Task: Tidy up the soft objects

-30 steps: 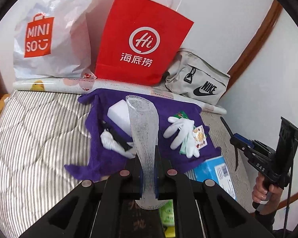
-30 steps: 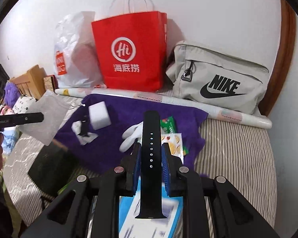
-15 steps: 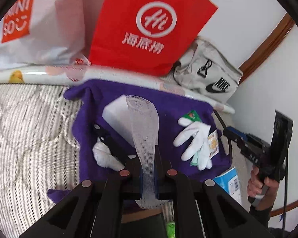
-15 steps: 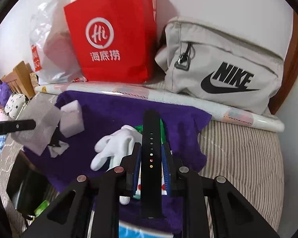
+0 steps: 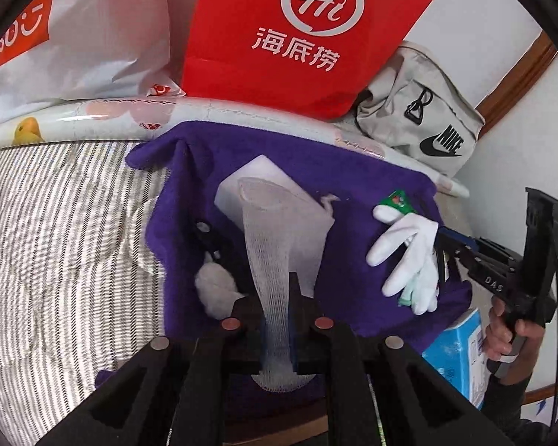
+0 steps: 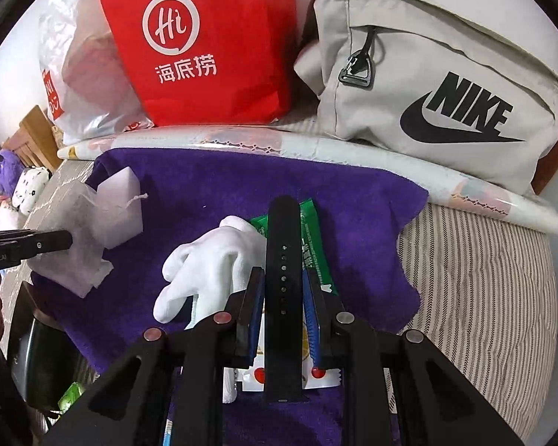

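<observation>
My left gripper (image 5: 277, 278) is shut on a white mesh sleeve (image 5: 269, 238), held over the purple towel (image 5: 357, 193). A white foam block (image 5: 264, 171) lies behind the sleeve; a white wad (image 5: 214, 286) and a black strap lie to its left. My right gripper (image 6: 282, 278) is shut on a black watch strap (image 6: 283, 260), low over a white glove (image 6: 208, 264) and snack packets (image 6: 314, 238) on the towel (image 6: 353, 200). The left gripper with the sleeve (image 6: 70, 238) shows at the left of the right wrist view.
A red paper bag (image 5: 297, 33), a white Miniso bag (image 5: 74, 37) and a grey Nike bag (image 6: 439, 85) stand at the back behind a rolled sheet (image 6: 353, 152). The striped mattress (image 5: 55, 241) lies left. A blue box (image 5: 457, 353) sits at the towel's near right.
Both grippers have moved forward and lower toward the purple towel, each keeping hold of its object. The right gripper now hangs over the glove and packets.
</observation>
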The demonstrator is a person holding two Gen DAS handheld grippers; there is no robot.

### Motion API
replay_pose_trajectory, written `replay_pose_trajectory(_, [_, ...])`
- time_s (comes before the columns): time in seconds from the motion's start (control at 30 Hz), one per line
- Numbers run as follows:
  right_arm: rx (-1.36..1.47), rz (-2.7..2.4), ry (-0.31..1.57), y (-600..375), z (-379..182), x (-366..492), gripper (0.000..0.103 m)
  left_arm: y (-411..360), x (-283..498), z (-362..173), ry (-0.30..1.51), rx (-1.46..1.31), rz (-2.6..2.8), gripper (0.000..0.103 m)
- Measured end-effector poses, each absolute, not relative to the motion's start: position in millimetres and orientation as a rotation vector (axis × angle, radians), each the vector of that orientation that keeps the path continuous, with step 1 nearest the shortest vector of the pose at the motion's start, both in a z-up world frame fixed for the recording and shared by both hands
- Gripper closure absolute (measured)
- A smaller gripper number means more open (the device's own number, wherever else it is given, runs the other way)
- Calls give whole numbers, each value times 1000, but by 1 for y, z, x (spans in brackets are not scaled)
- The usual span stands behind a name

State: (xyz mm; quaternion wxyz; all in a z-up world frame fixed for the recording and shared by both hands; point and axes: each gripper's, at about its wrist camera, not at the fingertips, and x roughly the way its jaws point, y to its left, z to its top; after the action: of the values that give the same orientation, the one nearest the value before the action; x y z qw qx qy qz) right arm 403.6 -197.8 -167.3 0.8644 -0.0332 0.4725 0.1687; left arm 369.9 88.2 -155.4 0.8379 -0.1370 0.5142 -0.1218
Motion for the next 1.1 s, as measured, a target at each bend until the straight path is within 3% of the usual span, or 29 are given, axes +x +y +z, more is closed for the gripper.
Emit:
replay_pose_trajectory(0.03, [-67, 359, 990, -197, -167, 403, 81, 89, 370, -155, 1093, -286, -252, 84])
replay_pose_trajectory(0.17, [-70, 364, 973, -198, -158, 397, 57, 90, 366, -149, 1098, -251, -214, 63])
replay_pose_trajectory(0.2, [-73, 362, 963, -199, -155, 395, 56, 91, 364, -147, 1094, -238, -198, 60])
replay_pose_trajectory(0.67, [-67, 390, 861, -199, -97, 312, 53, 92, 287, -88, 917, -150, -129, 59])
replay_pose_trajectory(1.1, [-41, 364, 881, -204, -92, 203, 53, 67, 199, -82, 955, -159, -187, 59])
